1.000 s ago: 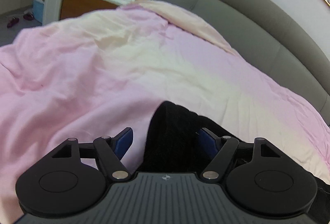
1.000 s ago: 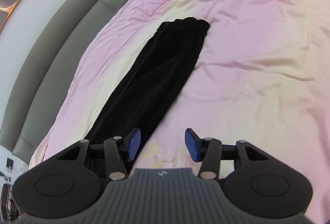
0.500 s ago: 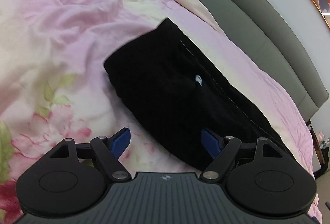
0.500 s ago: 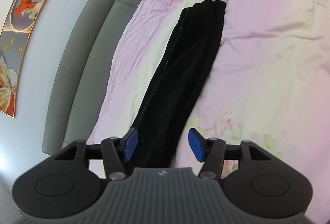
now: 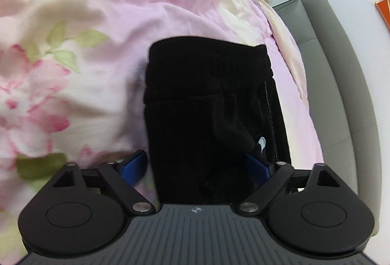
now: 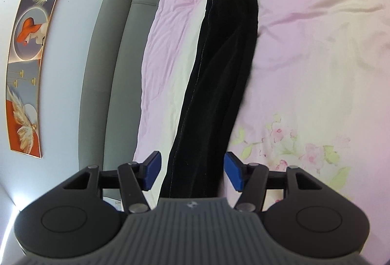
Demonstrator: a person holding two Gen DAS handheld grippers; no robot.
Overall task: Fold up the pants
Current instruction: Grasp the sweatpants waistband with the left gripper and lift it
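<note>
In the left wrist view our left gripper (image 5: 195,167) has its jaws wide, straddling the waist end of the black pants (image 5: 209,104), which run from the jaws up toward 12 o'clock. The fabric fills the gap, but we cannot tell whether the pads touch it. The waistband's far edge lies flat on the quilt (image 5: 97,21); the headboard (image 5: 341,94) stands at 3 o'clock, close beside the pants' seam edge.

In the right wrist view our right gripper (image 6: 192,171) is also wide, with the leg end of the pants (image 6: 219,84) between the jaws and the strip stretching away to 12 o'clock. The legs look already laid one on the other, so we judge the lengthwise fold done and the end-to-end folds left. Open quilt (image 6: 316,45) spreads from 1 to 4 o'clock, giving room to swing; the headboard (image 6: 114,70) and picture (image 6: 26,70) close off 9 to 11 o'clock.
</note>
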